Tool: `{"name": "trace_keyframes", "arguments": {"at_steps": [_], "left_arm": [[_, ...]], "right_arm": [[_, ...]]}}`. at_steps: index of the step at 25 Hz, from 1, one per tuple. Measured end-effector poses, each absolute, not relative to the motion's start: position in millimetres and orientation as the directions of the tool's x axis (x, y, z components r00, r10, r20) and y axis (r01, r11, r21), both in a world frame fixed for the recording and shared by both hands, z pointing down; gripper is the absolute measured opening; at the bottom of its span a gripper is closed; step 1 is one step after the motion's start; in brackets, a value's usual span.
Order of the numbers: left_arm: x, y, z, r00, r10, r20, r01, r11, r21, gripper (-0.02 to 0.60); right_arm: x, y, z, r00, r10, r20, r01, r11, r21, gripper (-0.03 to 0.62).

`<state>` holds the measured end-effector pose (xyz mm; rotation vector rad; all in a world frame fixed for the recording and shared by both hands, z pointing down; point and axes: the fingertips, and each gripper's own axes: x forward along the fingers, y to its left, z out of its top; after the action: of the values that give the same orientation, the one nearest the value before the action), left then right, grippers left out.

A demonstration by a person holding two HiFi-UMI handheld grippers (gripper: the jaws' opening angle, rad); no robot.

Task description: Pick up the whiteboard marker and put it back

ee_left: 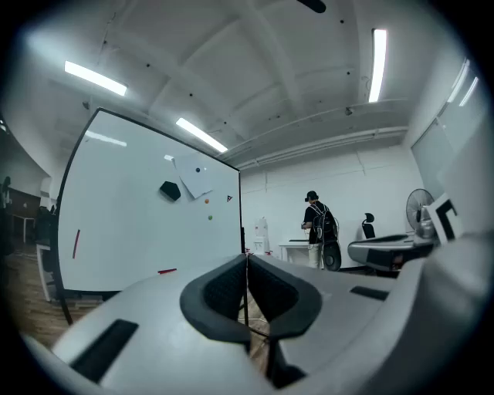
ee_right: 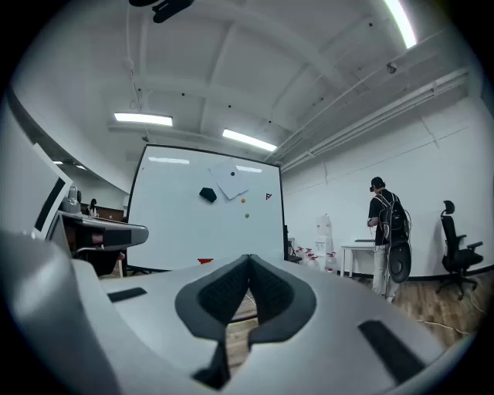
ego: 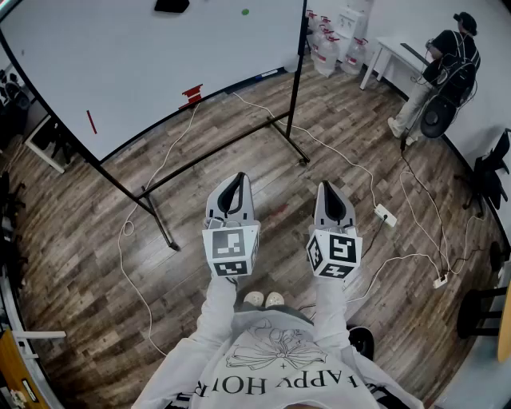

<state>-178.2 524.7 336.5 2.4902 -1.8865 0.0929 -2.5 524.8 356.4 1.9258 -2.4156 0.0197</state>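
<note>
The whiteboard (ego: 144, 56) stands on a black frame ahead of me. A red marker (ego: 192, 96) lies on its bottom ledge, and it also shows as the marker (ee_left: 167, 271) in the left gripper view and the marker (ee_right: 205, 261) in the right gripper view. A thin red stick or stroke (ego: 91, 121) sits on the board's left part; I cannot tell which. My left gripper (ego: 237, 177) and right gripper (ego: 326, 185) are held level side by side, well short of the board. Both are shut with nothing between the jaws.
The stand's black legs (ego: 223, 152) spread over the wood floor, with white cables (ego: 351, 168) and a power strip (ego: 386, 214) to the right. A person (ego: 447, 68) stands by a white table (ego: 391, 56) at the back right. A black eraser (ego: 172, 5) sits high on the board.
</note>
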Motion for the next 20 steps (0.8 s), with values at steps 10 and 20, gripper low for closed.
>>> {"name": "trace_keyframes", "arguments": {"at_steps": [10,20], "left_arm": [[-176,518,333,0.272,-0.961,0.055,-0.961,-0.274,-0.033,0.006],[-160,510,341,0.245,-0.968,0.063,-0.969,-0.247,-0.03,0.006]], "right_arm": [[-3,517,356,-0.224,-0.973,0.05,-0.974,0.225,0.014,0.003],[14,508,366,-0.237,-0.97,0.054,-0.971,0.239,0.016,0.005]]}}
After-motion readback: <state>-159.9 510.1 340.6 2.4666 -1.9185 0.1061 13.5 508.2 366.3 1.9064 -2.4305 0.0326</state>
